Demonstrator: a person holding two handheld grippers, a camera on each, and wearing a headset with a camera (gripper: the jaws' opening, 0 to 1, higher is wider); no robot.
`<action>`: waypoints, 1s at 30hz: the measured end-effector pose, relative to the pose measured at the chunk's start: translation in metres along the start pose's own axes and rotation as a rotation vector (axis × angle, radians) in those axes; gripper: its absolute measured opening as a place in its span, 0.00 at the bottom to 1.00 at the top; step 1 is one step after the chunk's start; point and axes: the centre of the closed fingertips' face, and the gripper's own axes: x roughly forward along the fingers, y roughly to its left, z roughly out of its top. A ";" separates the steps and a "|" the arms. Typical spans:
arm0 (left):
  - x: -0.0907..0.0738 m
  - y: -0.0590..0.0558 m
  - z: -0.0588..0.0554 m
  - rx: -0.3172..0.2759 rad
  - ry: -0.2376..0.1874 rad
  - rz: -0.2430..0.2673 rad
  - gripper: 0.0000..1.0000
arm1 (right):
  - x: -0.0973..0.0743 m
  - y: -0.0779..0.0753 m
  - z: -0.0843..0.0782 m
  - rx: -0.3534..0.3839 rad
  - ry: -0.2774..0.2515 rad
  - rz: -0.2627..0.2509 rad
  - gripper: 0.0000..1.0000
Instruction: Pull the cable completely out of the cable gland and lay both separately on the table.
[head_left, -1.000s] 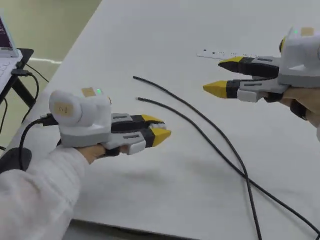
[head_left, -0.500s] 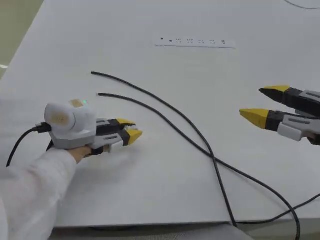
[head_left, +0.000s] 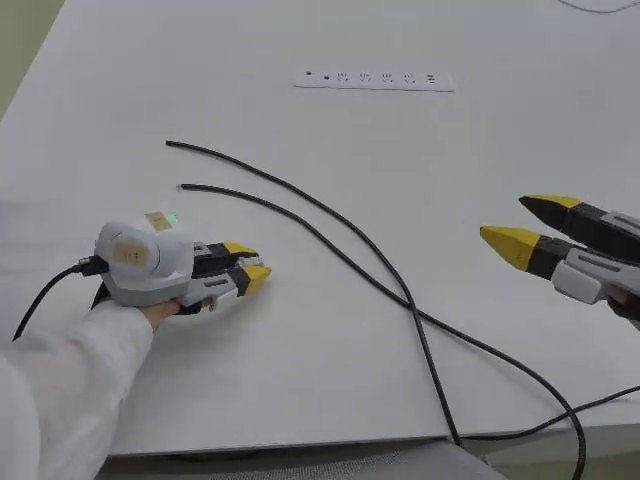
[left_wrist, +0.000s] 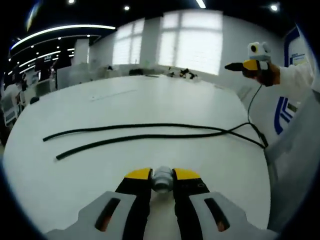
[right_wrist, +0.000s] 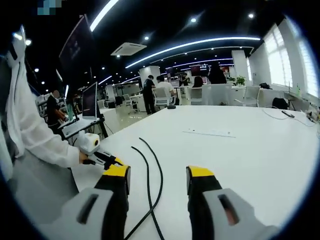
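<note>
Left gripper: low over the near-left part of the table. Its yellow-tipped jaws are clamped on the cable gland, a small round grey piece with a metallic sheen. It sits right between the tips in the left gripper view. In the head view it's too small to make out.

Right gripper: out at the right, above the table. Jaws are apart with nothing between them, pointed back towards the left gripper.

Cable: two thin black cable runs, round section, smooth jacket, lying flat on the table. Both free ends are on the far-left side, near each other but apart. The runs sweep in long curves, cross once near the middle, then go off the near edge. Can't tell if it's one cable or two. Neither run touches the gland; the nearer one passes just beyond the left gripper's tips.

Table is matt white, smooth and flat. A white power strip, long and slim, lies at the far side, well apart from the cables.
</note>
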 end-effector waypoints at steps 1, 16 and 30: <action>0.000 0.000 -0.001 0.002 0.002 0.001 0.17 | 0.000 0.002 -0.001 0.005 0.000 0.001 0.46; -0.013 0.015 0.004 -0.060 -0.009 0.057 0.20 | -0.012 0.007 -0.007 0.048 0.005 -0.016 0.44; -0.146 -0.015 0.100 -0.032 -0.162 0.112 0.59 | -0.055 0.031 -0.005 0.002 0.023 0.021 0.57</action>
